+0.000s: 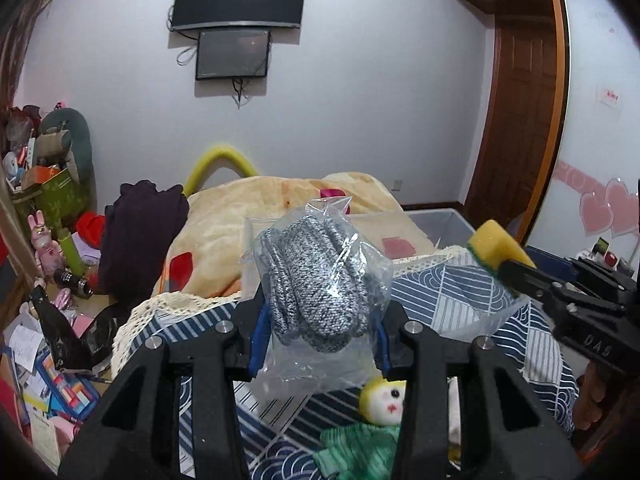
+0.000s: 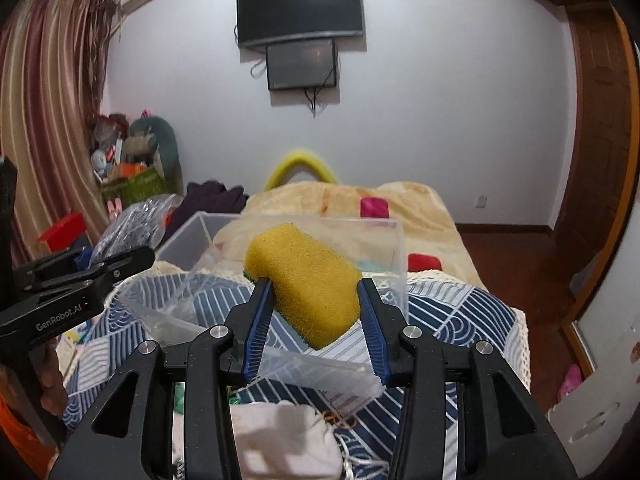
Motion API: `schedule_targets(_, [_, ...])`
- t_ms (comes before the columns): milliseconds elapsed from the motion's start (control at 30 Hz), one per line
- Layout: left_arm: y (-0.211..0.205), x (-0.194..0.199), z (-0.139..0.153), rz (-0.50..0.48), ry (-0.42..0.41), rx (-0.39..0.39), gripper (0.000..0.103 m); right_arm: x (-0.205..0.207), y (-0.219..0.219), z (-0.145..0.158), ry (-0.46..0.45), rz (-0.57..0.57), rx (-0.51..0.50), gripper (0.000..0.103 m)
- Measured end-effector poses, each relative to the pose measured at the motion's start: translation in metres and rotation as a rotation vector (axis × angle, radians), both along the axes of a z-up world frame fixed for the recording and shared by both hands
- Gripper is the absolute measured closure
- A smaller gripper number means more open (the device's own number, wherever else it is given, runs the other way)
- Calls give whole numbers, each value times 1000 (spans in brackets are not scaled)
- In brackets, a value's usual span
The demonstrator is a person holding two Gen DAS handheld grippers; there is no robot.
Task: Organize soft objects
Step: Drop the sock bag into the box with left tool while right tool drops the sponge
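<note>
My left gripper (image 1: 318, 332) is shut on a clear plastic bag of grey knit fabric (image 1: 316, 276) and holds it above the blue patterned cloth (image 1: 460, 304). My right gripper (image 2: 316, 312) is shut on a yellow sponge (image 2: 304, 284) with a green underside, held up in front of a clear plastic bin (image 2: 384, 236). In the left wrist view the sponge (image 1: 494, 244) and right gripper (image 1: 516, 272) show at the right. In the right wrist view the bagged fabric (image 2: 128, 224) shows at the left. A small doll with a yellow head and green dress (image 1: 380, 400) lies below my left gripper.
The clear bin (image 1: 440, 220) stands on the bed behind the cloth, by a beige blanket (image 1: 240, 220). A clear lid (image 2: 168, 308) and a white cloth item (image 2: 280, 432) lie on the patterned cloth. Dark clothing (image 1: 140, 236) and floor clutter are at the left.
</note>
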State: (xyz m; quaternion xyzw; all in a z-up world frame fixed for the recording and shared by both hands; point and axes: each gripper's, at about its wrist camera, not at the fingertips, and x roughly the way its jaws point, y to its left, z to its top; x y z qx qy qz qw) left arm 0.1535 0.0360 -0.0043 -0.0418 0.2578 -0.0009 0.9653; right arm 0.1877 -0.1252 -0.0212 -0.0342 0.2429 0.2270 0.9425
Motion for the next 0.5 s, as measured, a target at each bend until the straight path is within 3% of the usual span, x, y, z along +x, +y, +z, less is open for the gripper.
schedule_targets(367, [-15,45,-28,-45,126,36,61,29,18,-23,81,-14,-84,63])
schedule_targets(500, [-22,48,-32,-51,135,60,53,28,17,-28,101,-9,-92,60])
